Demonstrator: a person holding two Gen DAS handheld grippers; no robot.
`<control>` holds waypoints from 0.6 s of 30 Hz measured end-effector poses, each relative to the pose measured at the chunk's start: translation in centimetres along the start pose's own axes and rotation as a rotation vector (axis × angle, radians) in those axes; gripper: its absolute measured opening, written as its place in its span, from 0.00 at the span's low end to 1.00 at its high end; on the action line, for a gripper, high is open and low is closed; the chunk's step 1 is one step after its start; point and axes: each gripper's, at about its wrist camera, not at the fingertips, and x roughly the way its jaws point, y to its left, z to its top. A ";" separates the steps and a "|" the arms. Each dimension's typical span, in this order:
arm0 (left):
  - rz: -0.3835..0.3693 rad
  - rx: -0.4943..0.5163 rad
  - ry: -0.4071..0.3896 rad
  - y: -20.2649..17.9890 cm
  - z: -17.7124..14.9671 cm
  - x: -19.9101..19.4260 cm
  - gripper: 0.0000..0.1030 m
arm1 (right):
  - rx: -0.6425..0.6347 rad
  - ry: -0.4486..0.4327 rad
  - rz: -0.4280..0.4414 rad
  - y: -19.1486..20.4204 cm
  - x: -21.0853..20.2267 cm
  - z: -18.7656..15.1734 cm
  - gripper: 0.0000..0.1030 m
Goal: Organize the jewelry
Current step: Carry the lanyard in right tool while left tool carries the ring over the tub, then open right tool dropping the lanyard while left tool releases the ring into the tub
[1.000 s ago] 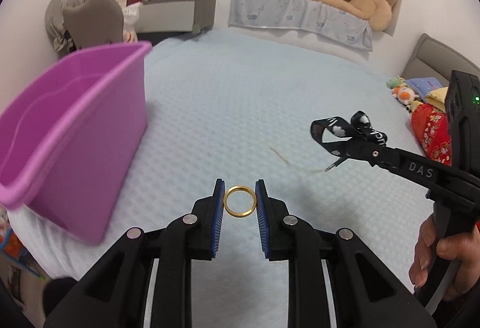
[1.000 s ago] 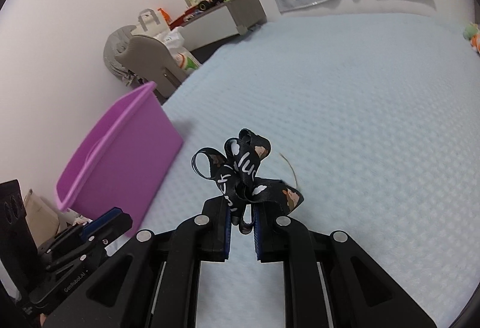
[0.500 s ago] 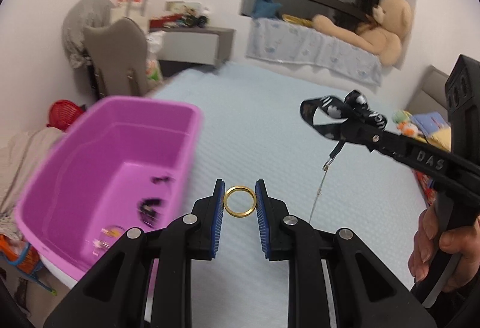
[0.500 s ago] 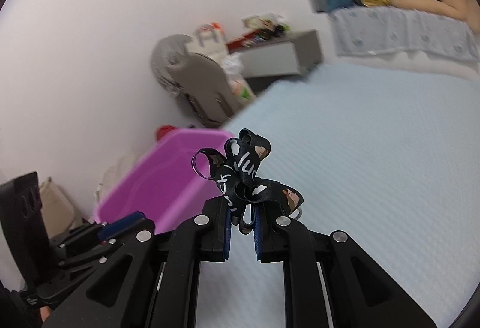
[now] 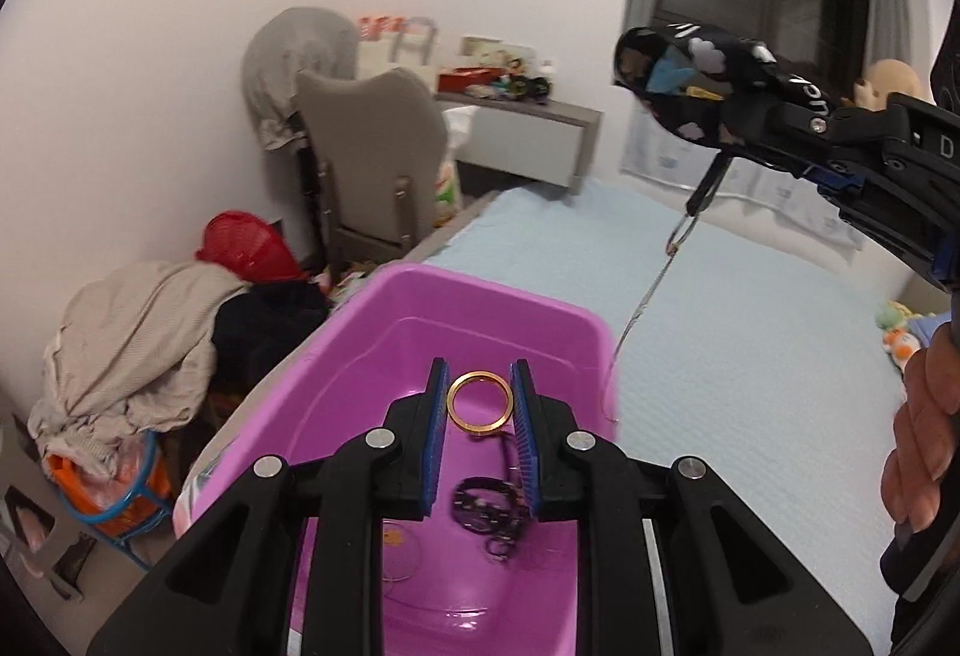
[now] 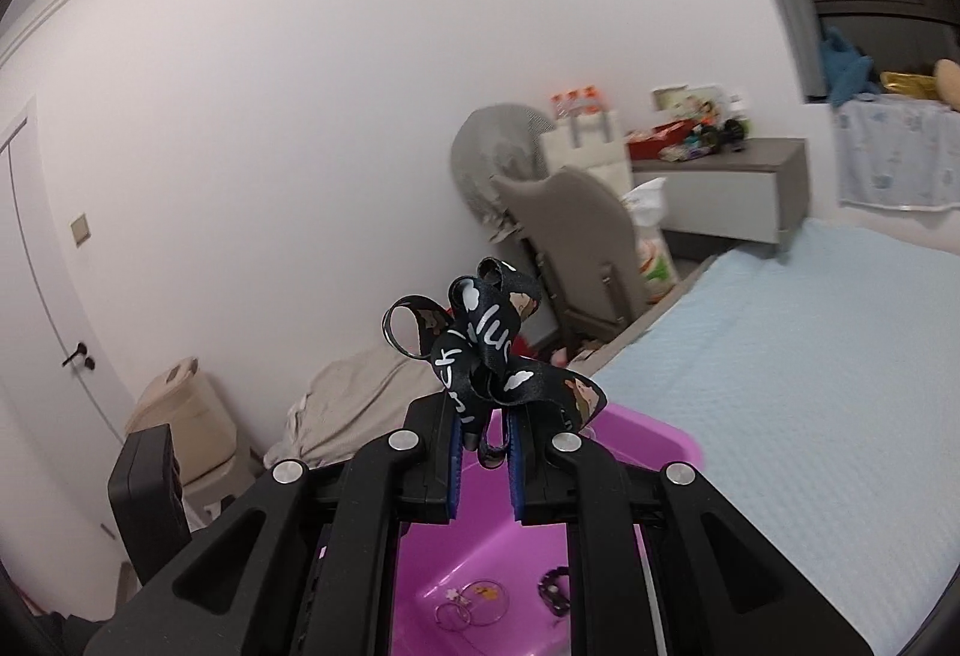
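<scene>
left wrist view: white letters on the black strap (image 5: pixel 696 80) read partly "uck"; a "d" shows on the right gripper (image 5: pixel 729 131) body. the left gripper (image 5: pixel 480 407) pinches a gold ring (image 5: pixel 480 404) between its blue pads, ring upright, held over the pink bin (image 5: pixel 498 308). in the bin: a dark bracelet (image 5: pixel 483 506) and thin hoops (blurred). the right gripper is clamped on the strap, up and to the right; a thin chain (image 5: pixel 651 290) hangs from the strap's clip toward the bin's right rim. bin sits on the blue bed (image 5: pixel 750 356).

right wrist view: strap (image 6: pixel 486 350) bunched above the right gripper (image 6: pixel 485 446), fingers nipped on its lower fold; lettering "luc" legible. below, the bin (image 6: pixel 648 440) holds thin hoops (image 6: pixel 474 605) and a dark bracelet (image 6: pixel 555 590).
</scene>
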 end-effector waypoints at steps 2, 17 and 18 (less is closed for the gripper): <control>0.018 -0.024 0.024 1.1 -0.1 1.0 0.20 | -0.007 0.042 -0.005 0.2 2.3 -0.4 0.11; 0.134 -0.176 0.283 6.1 -5.5 9.1 0.20 | -0.019 0.509 -0.189 -3.4 16.4 -10.4 0.12; 0.139 -0.180 0.294 6.3 -5.6 9.4 0.20 | -0.019 0.529 -0.201 -3.4 16.6 -10.9 0.12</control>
